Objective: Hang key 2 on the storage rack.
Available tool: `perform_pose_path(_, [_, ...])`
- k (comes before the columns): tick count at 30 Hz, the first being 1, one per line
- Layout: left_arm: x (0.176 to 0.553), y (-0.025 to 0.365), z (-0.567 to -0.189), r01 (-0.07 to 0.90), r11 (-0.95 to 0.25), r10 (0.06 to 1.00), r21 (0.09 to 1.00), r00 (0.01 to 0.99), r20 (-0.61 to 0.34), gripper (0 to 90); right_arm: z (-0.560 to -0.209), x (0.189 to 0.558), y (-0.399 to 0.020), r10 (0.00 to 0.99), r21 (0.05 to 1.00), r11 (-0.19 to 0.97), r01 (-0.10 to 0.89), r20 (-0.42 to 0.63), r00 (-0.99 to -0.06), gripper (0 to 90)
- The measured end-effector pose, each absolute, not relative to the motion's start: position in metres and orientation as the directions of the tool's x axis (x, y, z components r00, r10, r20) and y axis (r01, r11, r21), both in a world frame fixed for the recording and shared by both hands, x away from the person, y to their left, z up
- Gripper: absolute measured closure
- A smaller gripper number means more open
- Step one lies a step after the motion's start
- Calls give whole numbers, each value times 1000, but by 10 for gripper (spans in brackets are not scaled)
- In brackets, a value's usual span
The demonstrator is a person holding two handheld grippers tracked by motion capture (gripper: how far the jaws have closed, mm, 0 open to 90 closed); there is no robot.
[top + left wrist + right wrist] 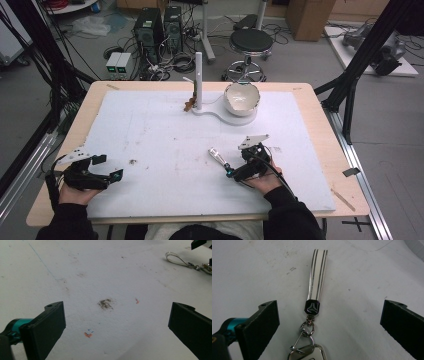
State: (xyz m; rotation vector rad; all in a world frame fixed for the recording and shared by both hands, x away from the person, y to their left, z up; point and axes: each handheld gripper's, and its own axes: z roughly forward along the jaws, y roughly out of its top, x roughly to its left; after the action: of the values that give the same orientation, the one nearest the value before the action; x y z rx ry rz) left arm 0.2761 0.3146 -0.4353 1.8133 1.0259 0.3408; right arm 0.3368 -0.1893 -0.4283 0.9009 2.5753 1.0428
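Note:
A keychain with a white, chrome-edged strap, a black emblem and a ring lies flat on the white mat. Its silver key fob sits at the bottom edge of the right gripper view. My right gripper is open wide, one jaw on each side of the keychain and neither touching it. In the high view the keychain points away from the right gripper. Near the mat's front left, my left gripper stands open with nothing between its jaws. From the left gripper, the keychain is far off at the upper right.
A white stand with an upright post is at the back middle. A small brown object hangs by the post, and a white bowl rests on the base. A dark smudge marks the mat.

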Motion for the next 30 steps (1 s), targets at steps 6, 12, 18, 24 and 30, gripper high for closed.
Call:
perform_pose_path(6, [276,314,-436,495,-164,769,853,606,-204,17,-432,338,-179,595,667,592,452,17,-804,11])
perform_pose_path(12, [277,314,-436,498,-166,767,851,607,-206,17,-435,338,-172,567,638,629,445,16,-824,73])
perform_pose_path(18, [277,314,-436,498,-170,765,851,611,-204,17,-434,335,-166,561,613,667,423,-39,-827,288])
perform_pose_path(24, [277,314,-437,499,-171,764,850,612,-206,17,-430,339,-161,604,642,632,433,-59,-794,379])
perform_pose_path(30, [278,314,-437,498,-173,762,850,614,-205,17,-432,346,-146,592,629,652,422,-75,-802,436])
